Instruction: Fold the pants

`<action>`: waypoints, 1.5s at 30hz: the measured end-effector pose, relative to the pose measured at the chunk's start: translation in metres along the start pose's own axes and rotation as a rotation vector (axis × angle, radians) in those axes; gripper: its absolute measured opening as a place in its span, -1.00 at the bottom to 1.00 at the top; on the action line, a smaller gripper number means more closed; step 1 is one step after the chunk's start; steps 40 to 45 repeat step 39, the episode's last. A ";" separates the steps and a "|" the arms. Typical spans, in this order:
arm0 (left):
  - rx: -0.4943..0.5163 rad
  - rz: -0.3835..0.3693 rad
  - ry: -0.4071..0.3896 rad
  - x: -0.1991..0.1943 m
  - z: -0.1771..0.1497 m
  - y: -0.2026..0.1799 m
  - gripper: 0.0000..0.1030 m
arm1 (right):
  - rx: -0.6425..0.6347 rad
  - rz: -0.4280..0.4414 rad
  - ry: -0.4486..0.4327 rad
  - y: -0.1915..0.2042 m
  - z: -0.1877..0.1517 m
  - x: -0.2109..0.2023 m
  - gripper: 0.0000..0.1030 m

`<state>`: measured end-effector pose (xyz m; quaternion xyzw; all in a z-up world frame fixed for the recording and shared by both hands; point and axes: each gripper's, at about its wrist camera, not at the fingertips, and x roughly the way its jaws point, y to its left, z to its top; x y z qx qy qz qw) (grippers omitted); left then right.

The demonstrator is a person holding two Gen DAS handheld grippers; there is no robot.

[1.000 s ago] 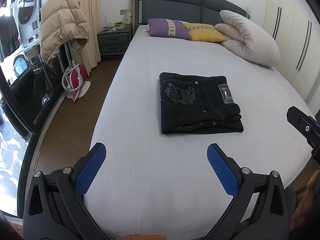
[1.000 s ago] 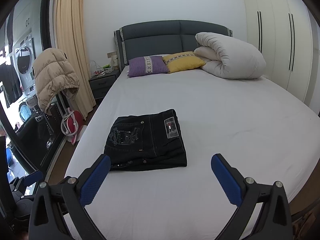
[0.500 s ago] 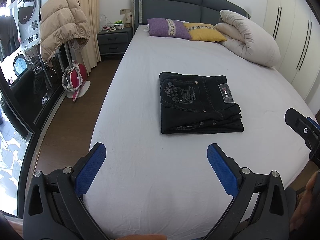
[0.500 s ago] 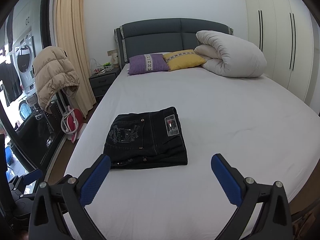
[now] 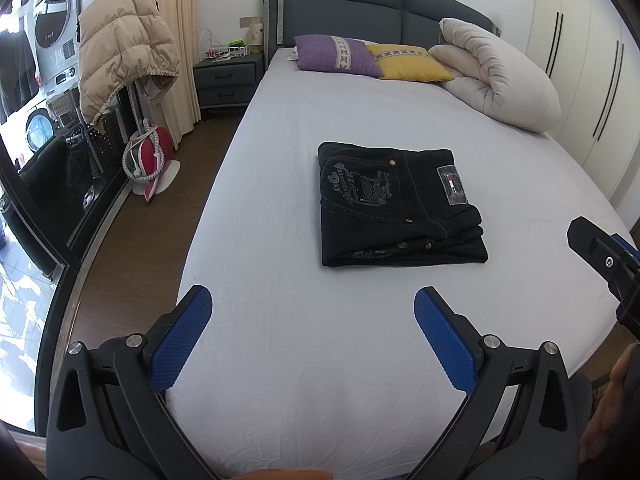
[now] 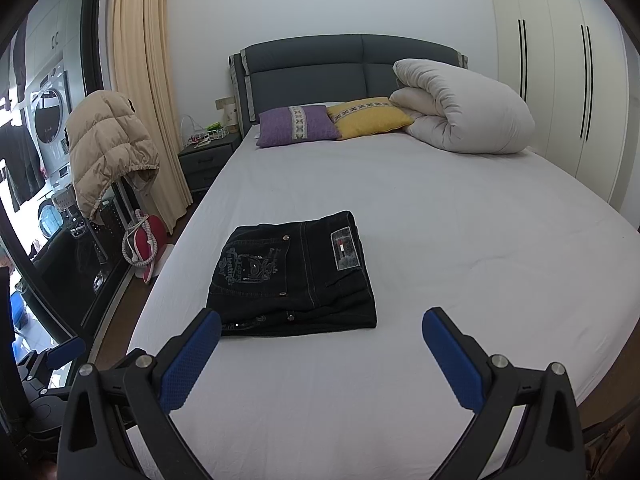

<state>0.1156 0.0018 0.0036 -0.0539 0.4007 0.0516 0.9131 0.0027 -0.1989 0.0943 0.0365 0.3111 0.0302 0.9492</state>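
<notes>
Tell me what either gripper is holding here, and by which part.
Nothing is held. The left gripper and right gripper both have jaws wide open over the bed, short of the folded pants.

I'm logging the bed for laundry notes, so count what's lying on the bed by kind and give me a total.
Folded black pants: 1
Pillows: 2, purple and yellow
Rolled white duvet: 1
Total: 4

Far beyond the jaws, small clutter in the white wire basket (image 5: pixel 224 51) on the dark grey nightstand (image 5: pixel 225 84) is too small to tell. The right gripper (image 5: pixel 604 256), right of the jaws, is cut off by the edge.
</notes>
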 end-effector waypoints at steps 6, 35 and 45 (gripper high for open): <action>0.001 -0.002 0.002 0.001 -0.001 0.000 1.00 | 0.000 0.000 0.001 0.000 0.000 0.000 1.00; 0.003 -0.009 0.006 0.006 -0.006 0.006 1.00 | -0.003 0.005 0.006 -0.003 -0.003 0.002 1.00; 0.006 -0.007 0.000 0.004 -0.008 0.007 1.00 | 0.000 0.006 0.007 -0.005 -0.003 0.003 1.00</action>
